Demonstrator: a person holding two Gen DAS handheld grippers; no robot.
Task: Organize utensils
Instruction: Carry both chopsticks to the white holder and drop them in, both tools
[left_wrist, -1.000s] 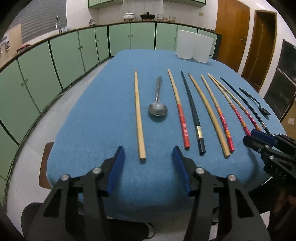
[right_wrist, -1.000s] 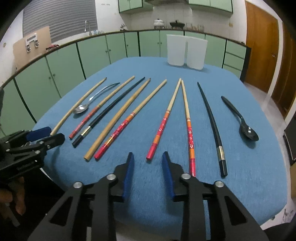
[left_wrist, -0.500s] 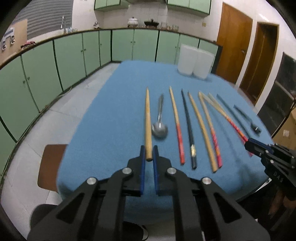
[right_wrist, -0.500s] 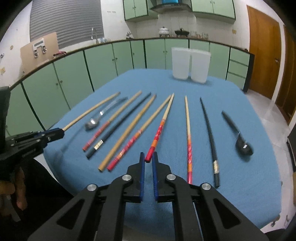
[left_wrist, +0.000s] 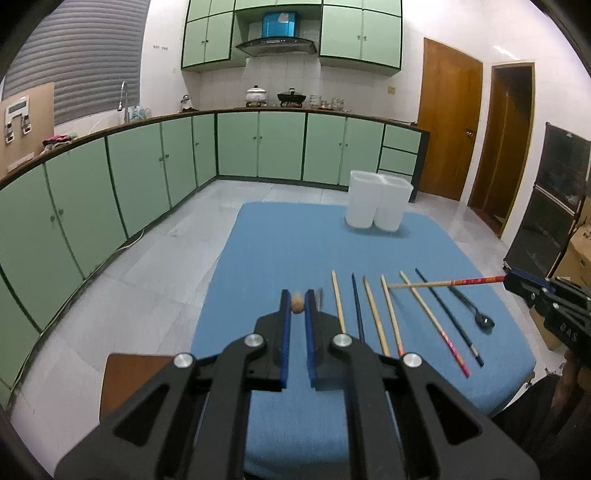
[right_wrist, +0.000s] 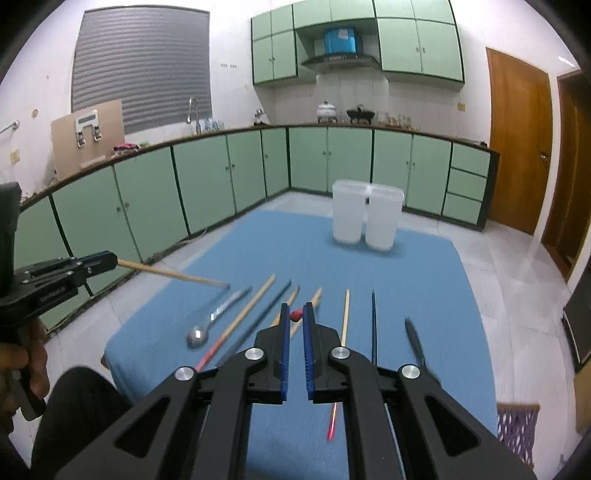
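My left gripper (left_wrist: 297, 305) is shut on a plain wooden chopstick (left_wrist: 297, 305), seen end-on; from the right wrist view the chopstick (right_wrist: 173, 274) sticks out of that gripper (right_wrist: 110, 260), lifted above the blue table (right_wrist: 295, 251). My right gripper (right_wrist: 296, 314) is shut on a red-patterned chopstick (right_wrist: 295, 315); in the left wrist view this chopstick (left_wrist: 447, 283) juts left from that gripper (left_wrist: 511, 279), held level over the table (left_wrist: 288, 236). Several chopsticks (left_wrist: 375, 314), a silver spoon (right_wrist: 212, 323) and a black spoon (left_wrist: 476, 314) lie on the cloth.
Two white tall containers (left_wrist: 378, 205) stand side by side at the table's far end; they also show in the right wrist view (right_wrist: 365, 218). Green cabinets (left_wrist: 147, 166) line the room. A brown stool (left_wrist: 122, 376) sits at the table's near left.
Both grippers have risen and pulled back from the table, each carrying its chopstick up. The view now looks over the table from higher.
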